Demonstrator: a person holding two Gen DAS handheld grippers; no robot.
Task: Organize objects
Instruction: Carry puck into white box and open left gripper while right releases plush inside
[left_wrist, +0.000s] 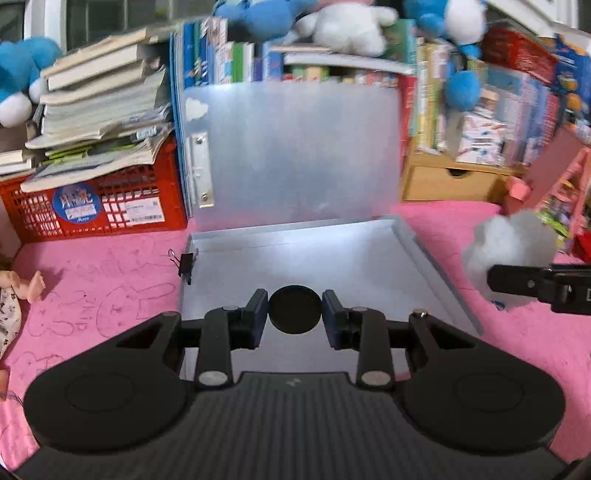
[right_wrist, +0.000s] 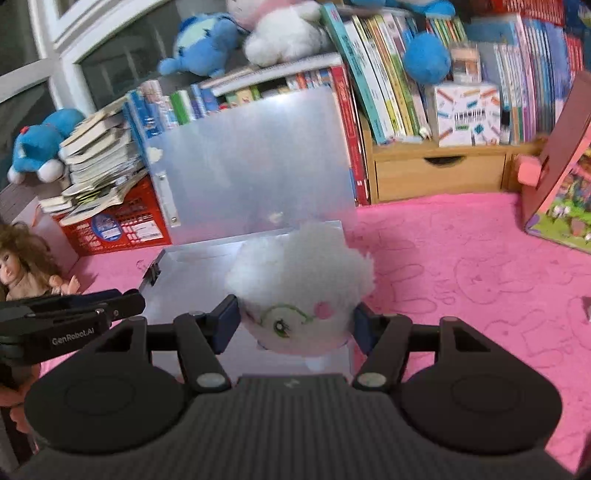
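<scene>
Left wrist view: the left gripper (left_wrist: 294, 309) pinches a black round disc (left_wrist: 294, 309) over an open silver box (left_wrist: 369, 266) on a pink mat (left_wrist: 92, 280). Only the right wrist view shows the right gripper (right_wrist: 295, 323) squeezing a fluffy white toy (right_wrist: 299, 280) with a stitched face

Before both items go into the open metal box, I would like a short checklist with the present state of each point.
1. Left hand-held gripper holds the black disc between its pads: ok.
2. Right hand-held gripper is shut on the white plush toy: ok.
3. Metal box is open, lid standing upright: ok.
4. Box floor is free of other things: ok in the visible part; the near edge is hidden by the grippers.
5. Binder clip on the box's left rim is out of the way: ok.
6. Disc grip is firm: cannot tell.
</scene>
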